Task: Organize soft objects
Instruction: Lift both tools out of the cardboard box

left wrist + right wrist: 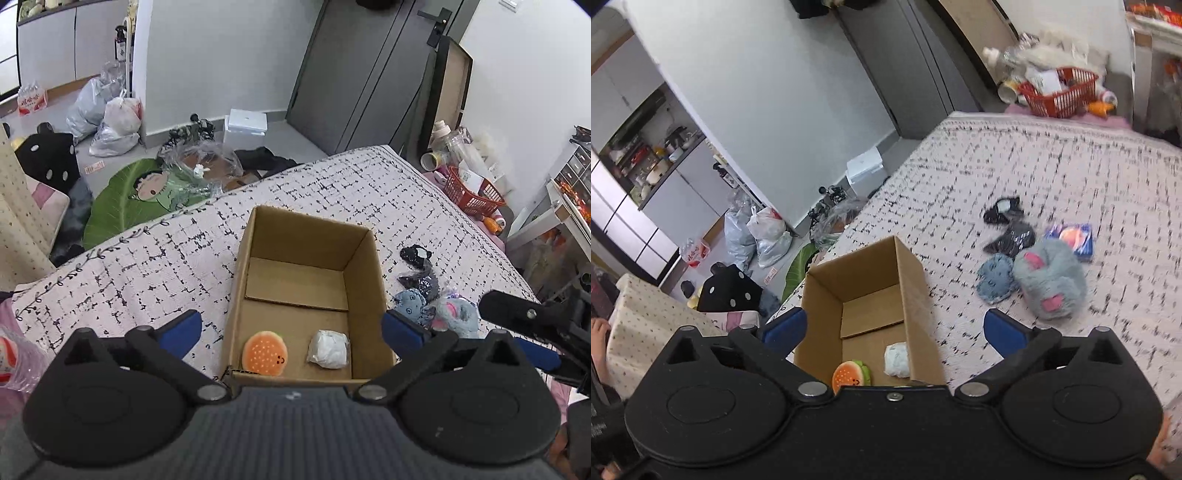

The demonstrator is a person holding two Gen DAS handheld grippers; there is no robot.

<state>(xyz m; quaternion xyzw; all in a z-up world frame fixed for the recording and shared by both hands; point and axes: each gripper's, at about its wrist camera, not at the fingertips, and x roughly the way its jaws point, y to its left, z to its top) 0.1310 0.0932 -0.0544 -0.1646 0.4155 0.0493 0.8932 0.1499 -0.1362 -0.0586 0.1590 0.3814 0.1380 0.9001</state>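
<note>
While both grippers hang above the cardboard box (364,258) on the patterned bedspread (147,266), the left gripper (291,328) and the right gripper (894,328) have their jaws spread wide, holding nothing. Inside the box lie a burger toy (265,353) and a white bundle (328,349). Beside the box sit a fluffy grey toy (1049,284), a blue toy (995,278) and black cloth (1008,225).

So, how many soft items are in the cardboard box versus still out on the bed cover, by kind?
In the cardboard box:
burger plush: 1
white bundle: 1
On the bed cover:
black sequinned pieces: 2
blue denim plush: 1
grey-blue fluffy plush: 1
blue packet: 1
Total: 7
</note>
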